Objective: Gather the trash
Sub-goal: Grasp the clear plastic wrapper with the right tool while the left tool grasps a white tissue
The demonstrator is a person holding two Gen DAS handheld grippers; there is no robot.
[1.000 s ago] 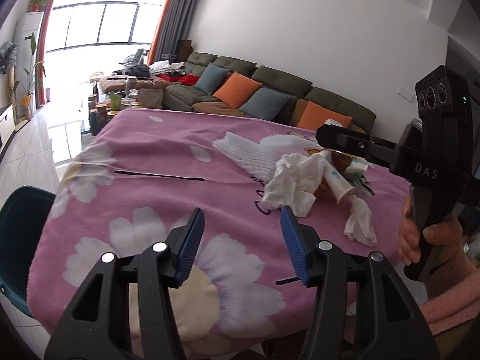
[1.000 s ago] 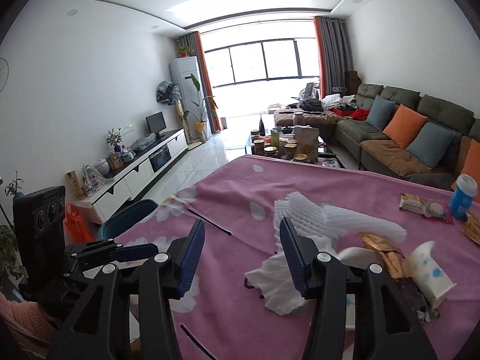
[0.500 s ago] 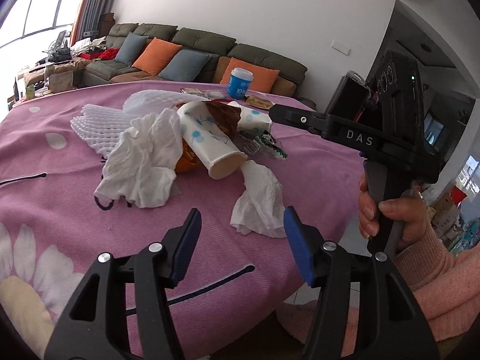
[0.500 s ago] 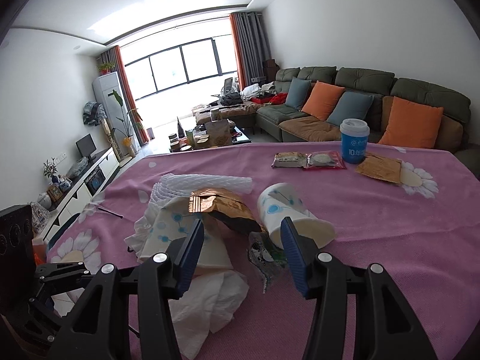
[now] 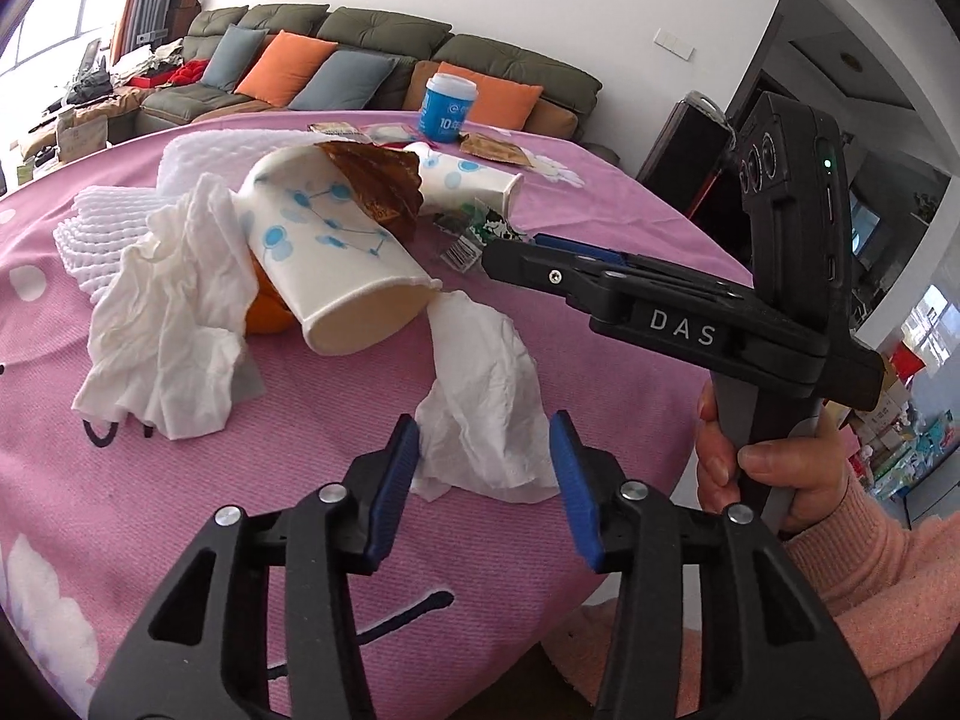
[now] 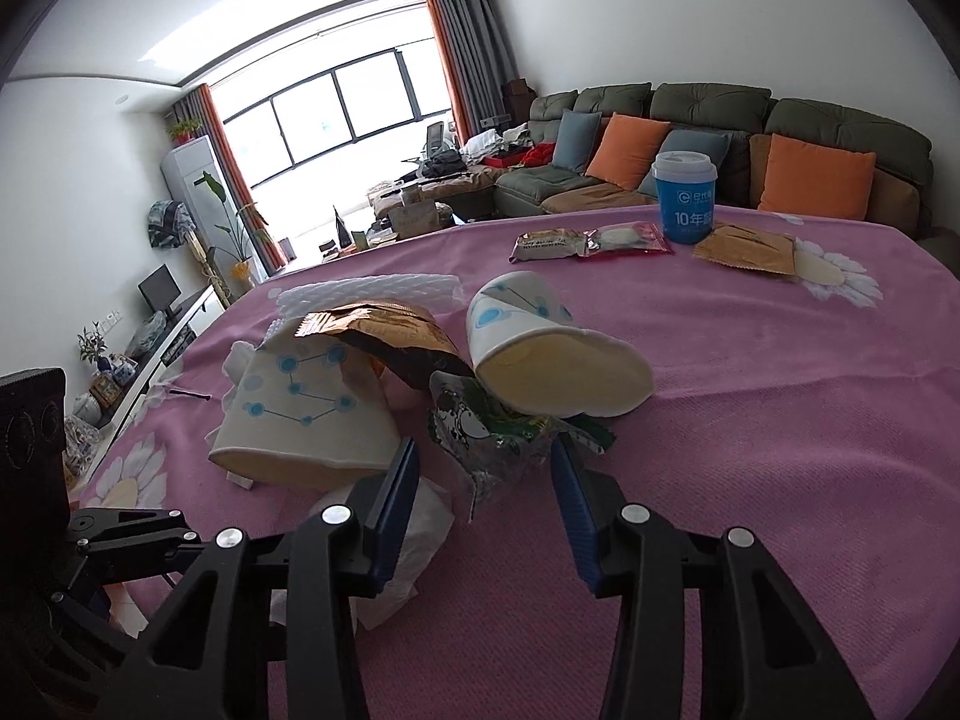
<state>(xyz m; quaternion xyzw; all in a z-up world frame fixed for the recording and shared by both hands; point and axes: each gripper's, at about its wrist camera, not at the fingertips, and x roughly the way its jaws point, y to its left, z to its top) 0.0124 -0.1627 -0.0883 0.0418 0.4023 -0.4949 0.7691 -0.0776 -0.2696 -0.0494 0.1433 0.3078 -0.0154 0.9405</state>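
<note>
- The crumpled tissue (image 5: 480, 402) lay on the worktop (image 5: 300, 540) just in front of the tipped paper cup (image 5: 336, 276)
- The left gripper (image 5: 480, 468) had just been narrowing its jaws, tissue between them, not yet pinched
- Tissue looked light, soft; best pinched at its bunched middle
- The right gripper (image 6: 485, 498) likewise had been closing, half-open, around a crinkly wrapper (image 6: 498, 438) beside the cup, probably slippery

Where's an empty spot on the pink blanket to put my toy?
Bare blanket lies right of the tipped paper cup, short of the blue cup and snack packets. The cups, wrappers and tissues pile is crowded.
</note>
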